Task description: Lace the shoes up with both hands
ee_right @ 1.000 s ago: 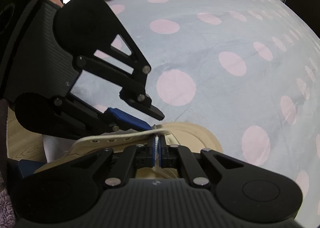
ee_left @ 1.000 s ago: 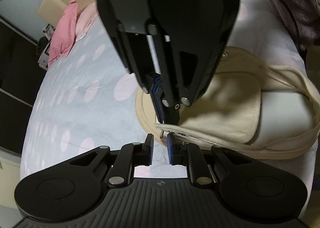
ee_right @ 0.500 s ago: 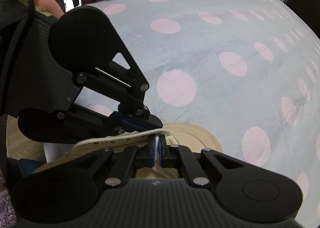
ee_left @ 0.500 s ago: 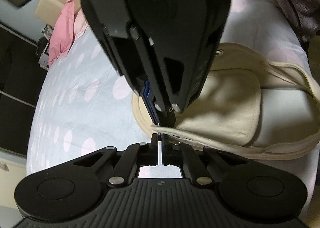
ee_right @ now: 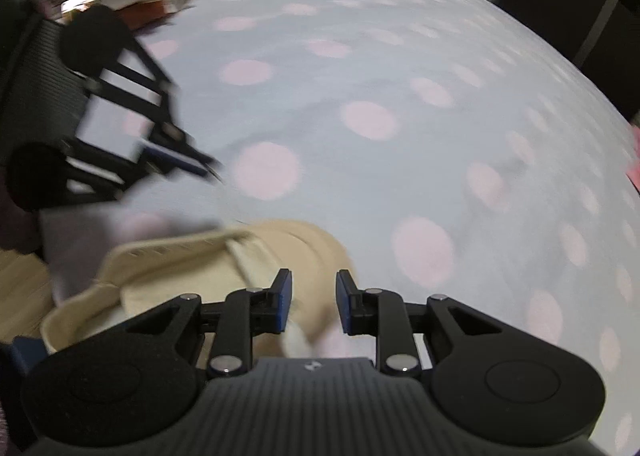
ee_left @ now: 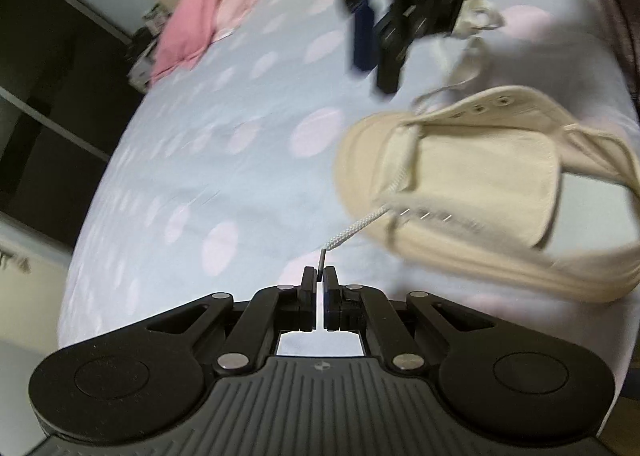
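**Drawing the lace through the eyelet**

Nearest me, low in the left wrist view, my left gripper (ee_left: 319, 279) is pinched tight on the lace tip (ee_left: 321, 262). The lace (ee_left: 358, 223) runs up and right from there to the near edge of the cream canvas shoe (ee_left: 480, 183), which lies on the dotted bedspread (ee_left: 224, 159) at the right of the frame. To do this well I should pull in line with the eyelet, steady, and not drag the shoe along. My right gripper (ee_right: 310, 306) stands spread with nothing between its pads, over the shoe's toe.

A second ago my left gripper was parted just before the tip, while the right one was pressed on the lace at the shoe's edge. Since then the left one has closed and lifted away, and the right gripper's jaws have just been opening, so the lace has changed hands.
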`<state>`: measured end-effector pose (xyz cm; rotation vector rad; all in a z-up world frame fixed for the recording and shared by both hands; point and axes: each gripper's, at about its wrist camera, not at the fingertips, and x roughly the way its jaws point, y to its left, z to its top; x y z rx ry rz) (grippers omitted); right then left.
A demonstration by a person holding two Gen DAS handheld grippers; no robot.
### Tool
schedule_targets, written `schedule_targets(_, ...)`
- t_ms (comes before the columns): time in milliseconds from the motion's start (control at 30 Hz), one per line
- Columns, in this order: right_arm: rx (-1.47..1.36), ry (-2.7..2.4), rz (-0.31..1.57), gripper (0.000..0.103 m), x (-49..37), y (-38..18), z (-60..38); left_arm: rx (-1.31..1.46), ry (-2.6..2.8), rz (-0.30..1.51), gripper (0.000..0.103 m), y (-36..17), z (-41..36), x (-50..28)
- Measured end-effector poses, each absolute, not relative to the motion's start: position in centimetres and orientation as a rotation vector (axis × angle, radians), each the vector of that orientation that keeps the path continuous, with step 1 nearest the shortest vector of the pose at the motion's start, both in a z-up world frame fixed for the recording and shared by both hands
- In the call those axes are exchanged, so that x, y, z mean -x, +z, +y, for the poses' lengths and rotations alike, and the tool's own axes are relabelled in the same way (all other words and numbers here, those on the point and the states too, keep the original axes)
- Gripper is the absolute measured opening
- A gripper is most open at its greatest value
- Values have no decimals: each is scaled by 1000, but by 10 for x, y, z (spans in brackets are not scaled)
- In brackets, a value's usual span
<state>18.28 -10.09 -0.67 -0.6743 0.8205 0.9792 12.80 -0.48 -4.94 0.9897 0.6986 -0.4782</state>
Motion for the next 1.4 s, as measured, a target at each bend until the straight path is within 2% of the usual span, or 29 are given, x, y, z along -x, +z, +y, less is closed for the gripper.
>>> schedule_targets(100, 650, 891, 835, 27, -181, -9, -121, -968, -402, 700, 1, -40, 8, -126)
schedule_targets(167, 633, 850, 847, 27, -197, 25, -189, -946, -353, 700, 1, -33, 17, -124)
schedule_targets(400, 552, 713, 897, 26, -196, 10, -188, -842, -205, 685, 1, -4, 49, -100)
schedule_targets(767, 356, 493, 974, 25, -222, 10, -269, -742, 56, 646, 1, 26, 97, -98)
schedule_targets(1000, 255, 383, 1002, 25, -226, 3, -309, -748, 126, 596, 1, 39, 101, -99)
schedule_targets(1400, -18, 365, 1102, 26, -280, -14, -320, -778, -20, 576, 1, 18, 65, -124)
